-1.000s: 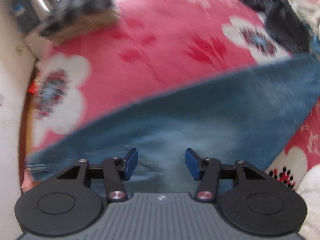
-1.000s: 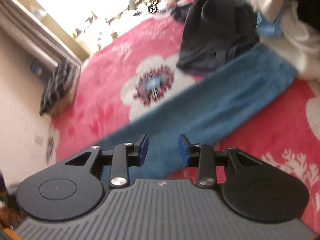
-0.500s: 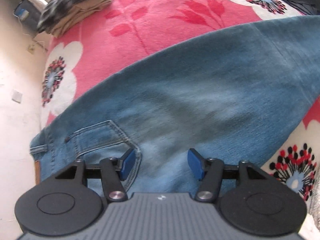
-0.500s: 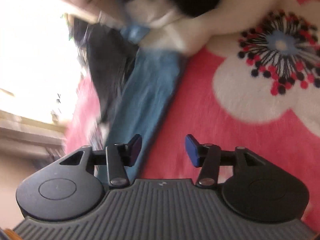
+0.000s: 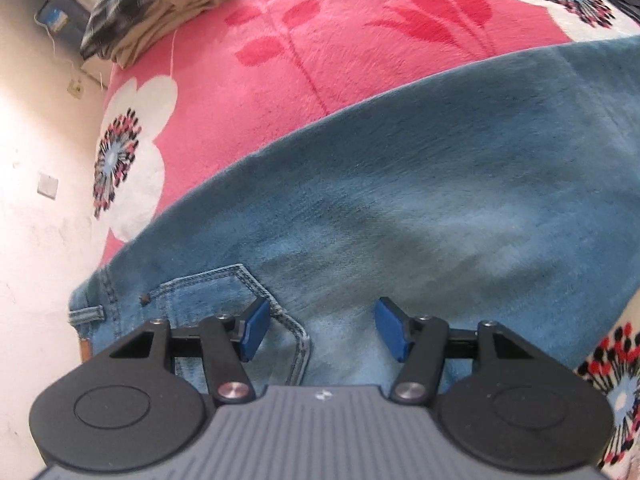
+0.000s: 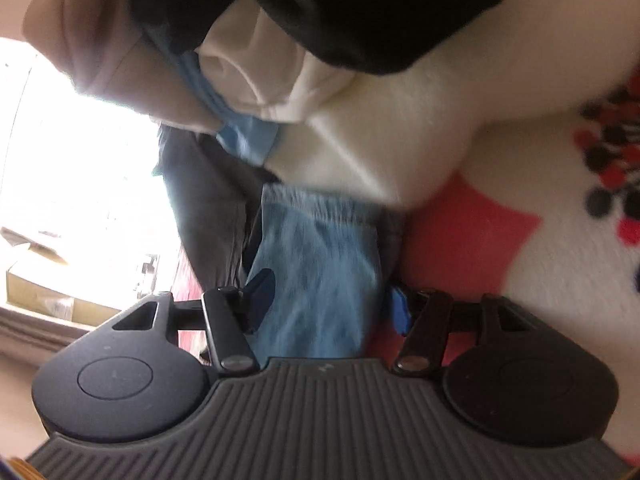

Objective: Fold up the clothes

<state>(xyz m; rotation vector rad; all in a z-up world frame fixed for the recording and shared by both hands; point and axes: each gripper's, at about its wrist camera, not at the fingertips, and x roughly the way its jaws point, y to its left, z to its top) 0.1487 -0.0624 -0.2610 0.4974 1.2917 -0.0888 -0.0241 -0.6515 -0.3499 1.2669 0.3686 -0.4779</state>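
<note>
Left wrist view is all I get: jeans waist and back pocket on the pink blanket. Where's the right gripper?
Observer: Right gripper is at the leg end of the jeans, the cloth just short of the hem lying between its fingers.
Operator: Clamped?
Observer: No. Its jaws have just been opening; the pads stand apart and don't visibly press the denim.
Operator: Anything crowding that end?
Observer: A dark grey garment lies along one side of the leg; a white garment and a black garment are piled just beyond the hem.
</note>
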